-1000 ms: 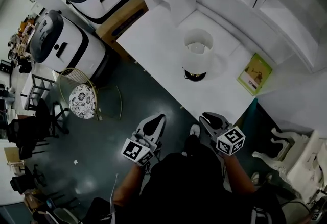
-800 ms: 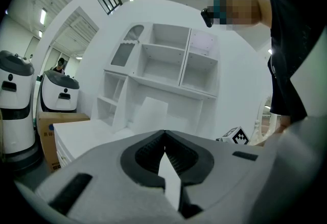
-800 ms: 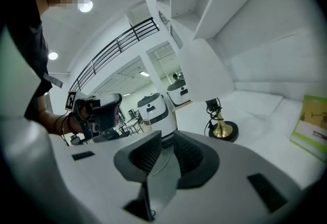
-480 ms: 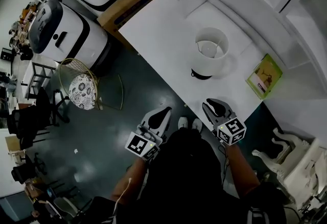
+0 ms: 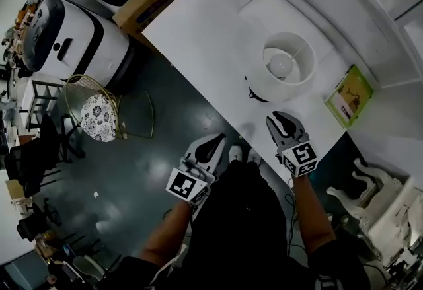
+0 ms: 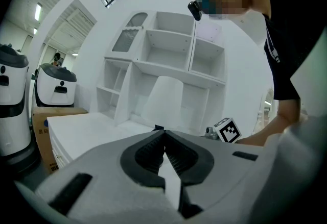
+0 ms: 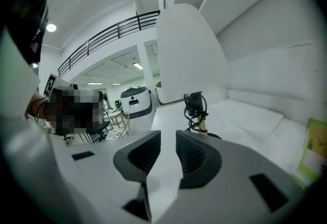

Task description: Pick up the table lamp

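This is the approach step: nothing has been picked up yet. The table lamp (image 5: 281, 72) stands upright toward the right end of the white table (image 5: 201, 51), not far from its near edge. A green booklet (image 5: 348, 96) lies flat on the table to the lamp's right, apart from it.

The right gripper (image 5: 280, 118) is over the table's near edge, just short of the lamp and pointing at it. Its own view shows the jaws drawn in to a narrow slit with nothing between them. Beyond them, and not touching them, are the lamp's white shade (image 7: 190, 47) and a thin stem with a black cord (image 7: 196, 109) bunched round it.

The left gripper (image 5: 217, 143) hangs off the table's near side, to the left of the lamp and farther from it. Its jaw tips meet and it holds nothing. In the left gripper view the shade is hard to tell from the white shelving (image 6: 168, 49) behind it, though it is probably the pale cone straight ahead.

For the next move, the right jaws would need to open before they go in. The stem below the shade looks like the sound place to grip, since the shade is wide and probably flimsy. The looped cord could snag or get pinched, so the jaws should close clear of it.
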Available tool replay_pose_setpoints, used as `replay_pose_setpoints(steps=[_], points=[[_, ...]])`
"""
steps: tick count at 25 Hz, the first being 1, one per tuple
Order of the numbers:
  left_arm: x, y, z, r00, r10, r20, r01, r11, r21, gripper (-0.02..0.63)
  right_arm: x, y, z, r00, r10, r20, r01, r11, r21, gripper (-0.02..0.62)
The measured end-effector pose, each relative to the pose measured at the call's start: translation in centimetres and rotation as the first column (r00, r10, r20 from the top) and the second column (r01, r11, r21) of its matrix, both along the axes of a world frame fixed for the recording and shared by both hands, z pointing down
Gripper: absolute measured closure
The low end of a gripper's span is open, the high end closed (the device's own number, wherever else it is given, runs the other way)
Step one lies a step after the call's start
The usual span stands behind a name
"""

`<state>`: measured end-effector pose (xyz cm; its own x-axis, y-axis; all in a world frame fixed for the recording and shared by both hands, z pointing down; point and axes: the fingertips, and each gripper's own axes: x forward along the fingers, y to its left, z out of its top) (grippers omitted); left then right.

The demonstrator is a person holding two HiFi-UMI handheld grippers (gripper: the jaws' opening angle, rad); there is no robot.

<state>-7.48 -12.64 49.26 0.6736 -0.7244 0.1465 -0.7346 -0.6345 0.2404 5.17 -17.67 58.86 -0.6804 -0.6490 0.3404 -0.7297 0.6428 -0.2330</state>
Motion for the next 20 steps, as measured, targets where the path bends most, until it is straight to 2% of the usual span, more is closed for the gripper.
replay_pose_setpoints(steps=[6, 12, 20], points=[[-0.4, -1.4, 2.3, 1.000, 0.001, 0.004, -0.001, 1.000, 0.002, 0.588, -0.3, -2.8, 2.9, 0.999, 0.031, -0.019, -0.030, 0.998, 0.047, 0.518], [-1.1, -1.6, 4.3, 1.000, -0.014, 0.002, 0.014, 0.999, -0.046, 0.588, -0.5, -5.3, 5.5, 0.997, 0.057, -0.047, -0.053, 0.996, 0.076, 0.518], [-1.2, -1.6, 5.6, 1.000, -0.011, 0.002, 0.011, 0.998, -0.062, 0.588, 0.3, -7.7, 7.3, 0.991, 0.101, -0.085, -0.092, 0.991, 0.096, 0.512]])
